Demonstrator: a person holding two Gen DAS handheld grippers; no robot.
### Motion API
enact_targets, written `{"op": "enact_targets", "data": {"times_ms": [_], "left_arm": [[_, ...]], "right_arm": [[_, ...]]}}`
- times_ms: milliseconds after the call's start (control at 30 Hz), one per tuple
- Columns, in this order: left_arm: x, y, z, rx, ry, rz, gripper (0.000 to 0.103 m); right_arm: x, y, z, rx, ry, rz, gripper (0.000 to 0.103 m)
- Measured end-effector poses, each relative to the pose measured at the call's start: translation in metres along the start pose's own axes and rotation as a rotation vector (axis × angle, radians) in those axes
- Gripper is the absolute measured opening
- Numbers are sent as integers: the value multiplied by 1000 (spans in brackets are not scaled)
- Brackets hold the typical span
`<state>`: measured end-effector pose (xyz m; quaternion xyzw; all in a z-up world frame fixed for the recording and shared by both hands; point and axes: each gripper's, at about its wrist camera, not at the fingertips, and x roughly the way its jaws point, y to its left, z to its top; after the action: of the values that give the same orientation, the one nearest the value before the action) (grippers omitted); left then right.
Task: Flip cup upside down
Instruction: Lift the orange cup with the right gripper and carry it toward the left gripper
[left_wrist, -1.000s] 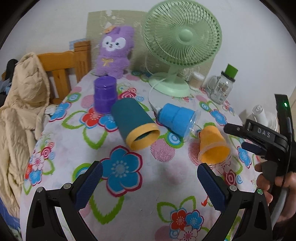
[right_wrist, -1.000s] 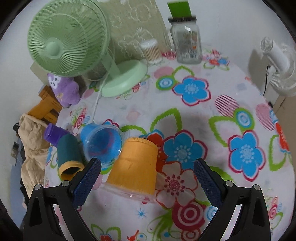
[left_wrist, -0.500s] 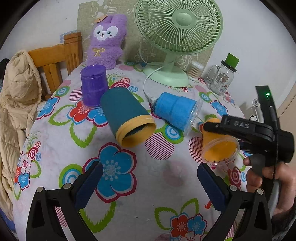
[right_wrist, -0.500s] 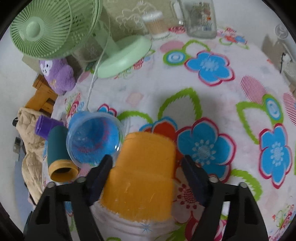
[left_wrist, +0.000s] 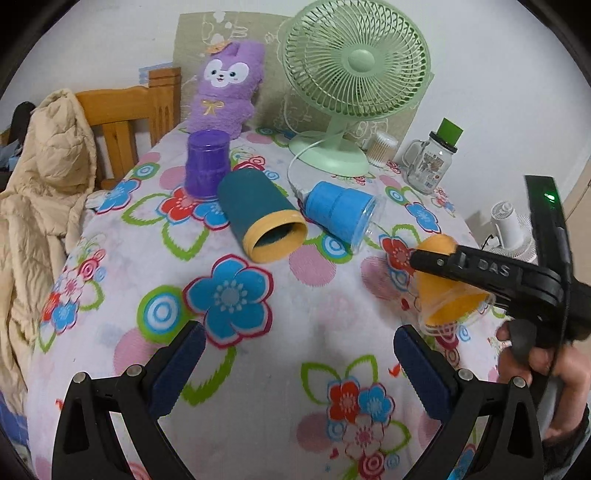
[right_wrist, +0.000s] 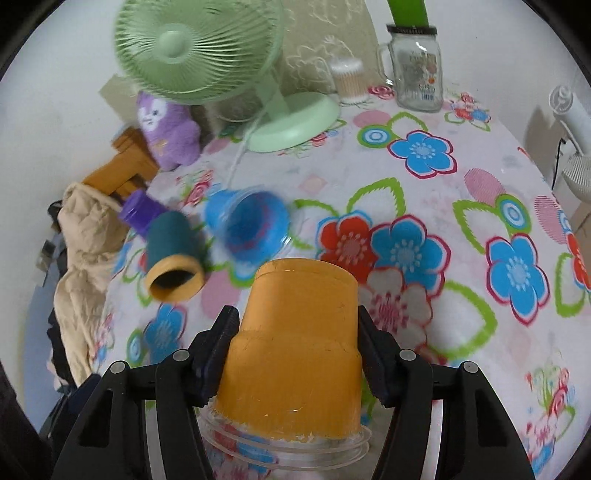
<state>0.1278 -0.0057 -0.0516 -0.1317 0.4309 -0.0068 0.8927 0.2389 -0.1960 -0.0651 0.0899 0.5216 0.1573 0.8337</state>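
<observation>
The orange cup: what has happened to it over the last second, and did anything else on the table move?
The right gripper came forward and closed on the orange cup, which lay free on its side a second ago; it now looks slightly raised off the tablecloth. The left gripper stayed open and empty. The teal cup, blue cup and purple cup kept their places.

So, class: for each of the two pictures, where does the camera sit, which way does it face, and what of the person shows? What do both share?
Left wrist: sits on the left tongs, open, facing across the flowered table toward the fan; the person's right hand shows.
Right wrist: sits on the right tongs, facing down the table, shut on the orange cup; no hand shows.
Shared: orange cup, blue cup, teal cup, fan.
</observation>
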Motion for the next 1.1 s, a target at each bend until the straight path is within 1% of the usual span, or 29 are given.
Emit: {"op": "enact_targets", "data": {"times_ms": [200, 400, 567, 733, 900, 1000, 1100], "left_arm": [[-18, 4, -22, -26, 1, -4, 103], [-30, 15, -46, -76, 10, -1, 103], [-42, 17, -60, -77, 10, 9, 103], [-49, 19, -74, -77, 14, 16, 103], [-54, 17, -82, -77, 14, 18, 103], [-57, 15, -85, -72, 12, 19, 103], [-56, 16, -90, -81, 19, 18, 103]], "right_arm": [[-24, 23, -35, -73, -19, 9, 65], [-32, 39, -62, -95, -10, 31, 65], [-34, 45, -81, -108, 0, 27, 65], [-33, 41, -93, -100, 12, 19, 65], [-38, 39, -100, -92, 10, 17, 65], [-44, 44, -104, -113, -2, 14, 65], [-42, 45, -110, -124, 10, 10, 65]]}}
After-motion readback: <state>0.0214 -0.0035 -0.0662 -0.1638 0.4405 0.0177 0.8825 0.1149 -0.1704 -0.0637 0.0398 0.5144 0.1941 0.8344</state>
